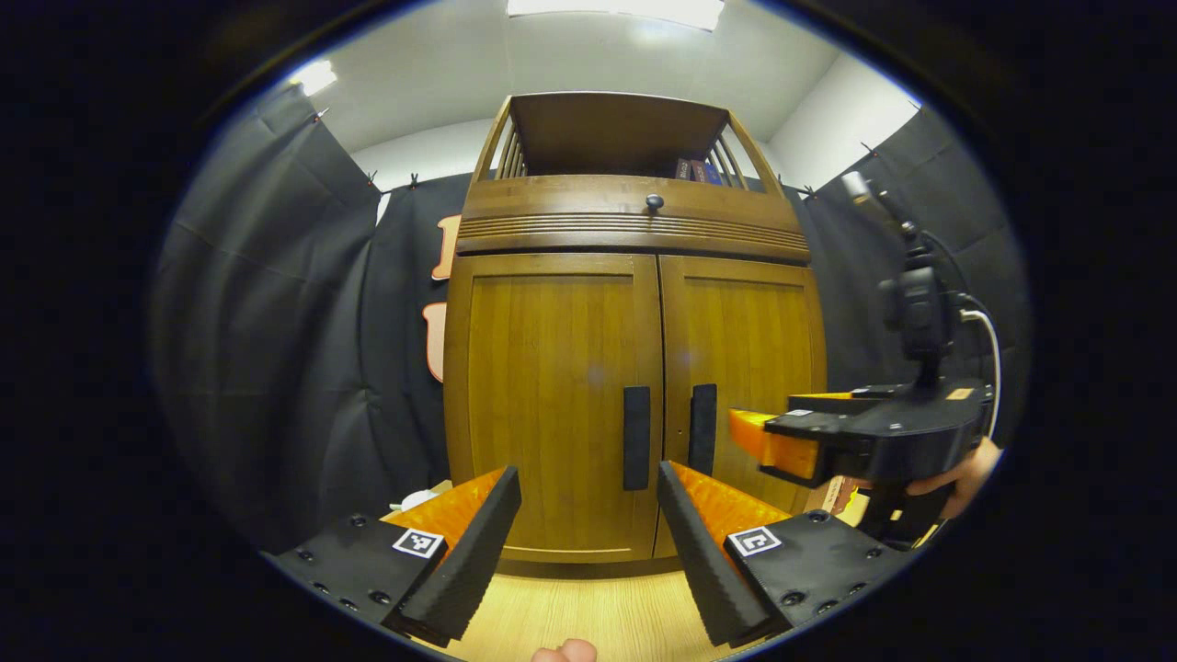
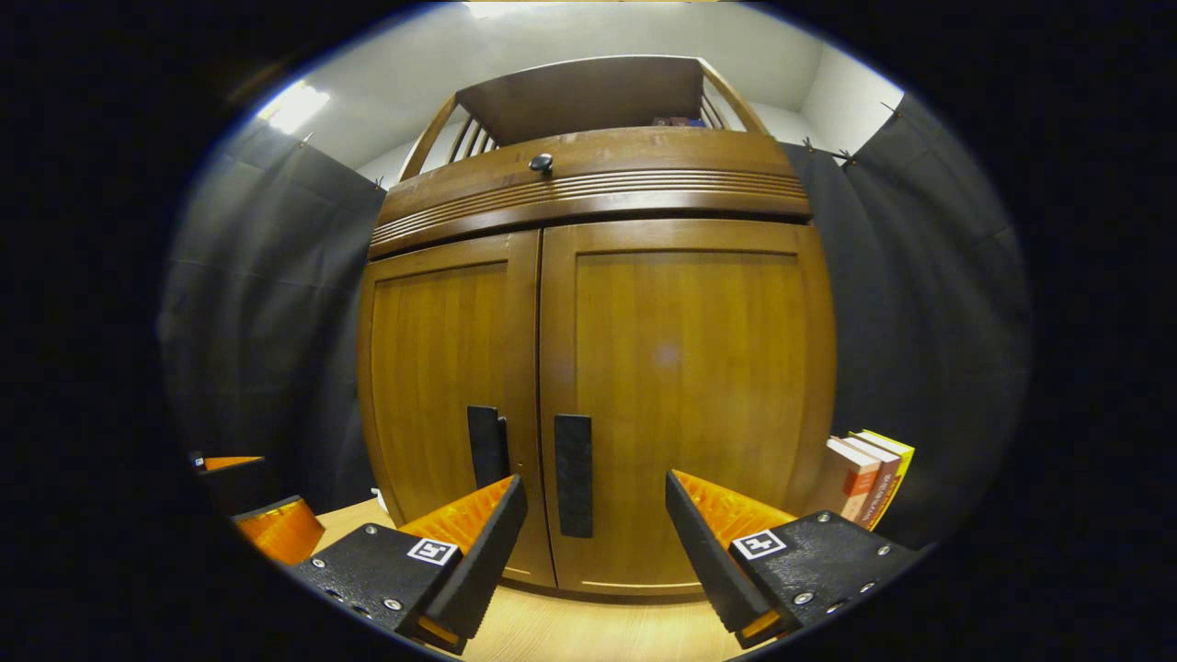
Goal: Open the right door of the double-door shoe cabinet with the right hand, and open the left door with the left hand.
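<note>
Both doors shut. Right gripper [image 2: 593, 542] wide open, empty, lined up on right door handle [image 2: 573, 474]; left gripper [image 1: 588, 533] likewise on left door handle [image 1: 636, 438].

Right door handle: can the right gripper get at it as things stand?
Probably yes. In the right gripper view the right gripper is open, with the right door handle straight ahead between its fingers and nothing in front of it. The right door is shut.
</note>
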Demonstrator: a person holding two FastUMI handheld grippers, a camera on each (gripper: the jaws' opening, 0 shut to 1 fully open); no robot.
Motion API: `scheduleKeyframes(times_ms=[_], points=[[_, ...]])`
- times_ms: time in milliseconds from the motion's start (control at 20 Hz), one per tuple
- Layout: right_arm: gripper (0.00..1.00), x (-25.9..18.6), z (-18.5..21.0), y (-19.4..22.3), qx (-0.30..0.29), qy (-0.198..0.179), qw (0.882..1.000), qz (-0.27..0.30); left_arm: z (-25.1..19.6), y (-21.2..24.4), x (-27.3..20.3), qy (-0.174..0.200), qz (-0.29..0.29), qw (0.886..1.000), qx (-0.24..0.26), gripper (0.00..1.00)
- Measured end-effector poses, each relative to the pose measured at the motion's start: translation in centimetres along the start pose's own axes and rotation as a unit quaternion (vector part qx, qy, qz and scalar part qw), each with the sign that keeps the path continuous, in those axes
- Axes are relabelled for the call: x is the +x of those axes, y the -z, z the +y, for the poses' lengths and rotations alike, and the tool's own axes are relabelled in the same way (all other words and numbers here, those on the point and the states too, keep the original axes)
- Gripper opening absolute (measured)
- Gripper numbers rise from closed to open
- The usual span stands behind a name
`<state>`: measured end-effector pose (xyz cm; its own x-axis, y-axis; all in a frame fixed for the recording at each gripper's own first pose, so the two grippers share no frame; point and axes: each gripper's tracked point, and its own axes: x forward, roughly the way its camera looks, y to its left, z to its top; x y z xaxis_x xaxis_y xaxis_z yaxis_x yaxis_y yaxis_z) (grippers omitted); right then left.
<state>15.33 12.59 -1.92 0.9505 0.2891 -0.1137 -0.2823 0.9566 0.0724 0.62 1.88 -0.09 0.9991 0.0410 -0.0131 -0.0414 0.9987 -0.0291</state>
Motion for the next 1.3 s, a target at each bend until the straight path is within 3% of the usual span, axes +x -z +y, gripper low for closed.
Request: scheduleKeyframes(times_ms=[50,100,150,300,350,400,500,600,850,950,1000,1050,1150,1250,1300], points=[[0.98,1.4,0.3,0.7,0.003,-0.004,1.0,0.014,0.3,-0.2,-0.1,-0.002,-0.002,1.0,0.0,0.94],[0.93,2.5,0.5,1.7,0.009,-0.007,1.0,0.026,0.6,-0.3,-0.2,-0.004,-0.003,1.0,0.001,0.94],[0.98,3.6,0.4,2.3,0.016,-0.007,0.999,0.032,0.7,-0.3,-0.3,-0.005,-0.004,1.0,0.001,0.94],[0.92,6.1,-0.2,2.9,0.036,0.003,0.999,0.033,1.5,-0.3,-0.3,-0.014,-0.004,1.0,0.005,0.94],[0.97,7.0,-0.5,3.0,0.04,0.007,0.999,0.033,1.6,-0.3,-0.2,-0.016,-0.004,1.0,0.005,0.94],[0.86,7.4,-0.8,3.0,0.042,0.012,0.998,0.033,1.7,-0.2,-0.2,-0.017,-0.004,1.0,0.003,0.94],[0.85,8.2,-1.1,3.2,0.046,0.014,0.998,0.032,1.8,0.2,-0.2,-0.018,-0.001,1.0,0.001,0.94],[0.73,8.7,-1.0,2.9,0.043,0.011,0.999,0.024,1.9,0.1,0.0,-0.02,0.0,1.0,0.0,0.94],[0.62,9.7,-0.2,2.9,0.011,-0.003,1.0,0.018,2.3,-0.1,0.3,-0.024,-0.007,1.0,0.003,0.94],[0.42,10.2,0.2,3.4,0.021,0.003,0.999,0.029,2.2,-0.1,0.4,-0.023,-0.007,1.0,0.008,0.94],[0.37,10.0,0.2,3.3,0.029,0.007,0.999,0.025,2.3,-0.3,0.4,-0.023,-0.009,1.0,0.01,0.94],[0.39,10.1,0.1,3.5,0.038,0.006,0.999,0.027,2.4,-0.4,0.4,-0.025,-0.011,1.0,0.01,0.94],[0.32,9.9,0.4,3.4,0.045,0.0,0.999,0.017,2.7,-0.2,0.2,-0.026,-0.008,1.0,0.008,0.94],[0.31,10.1,0.3,3.1,0.022,0.005,1.0,0.01,3.0,0.2,-0.1,-0.026,-0.001,1.0,0.006,0.95],[0.24,10.0,0.2,3.1,0.016,0.007,1.0,0.013,3.1,0.2,-0.2,-0.028,0.0,1.0,0.006,0.96]])
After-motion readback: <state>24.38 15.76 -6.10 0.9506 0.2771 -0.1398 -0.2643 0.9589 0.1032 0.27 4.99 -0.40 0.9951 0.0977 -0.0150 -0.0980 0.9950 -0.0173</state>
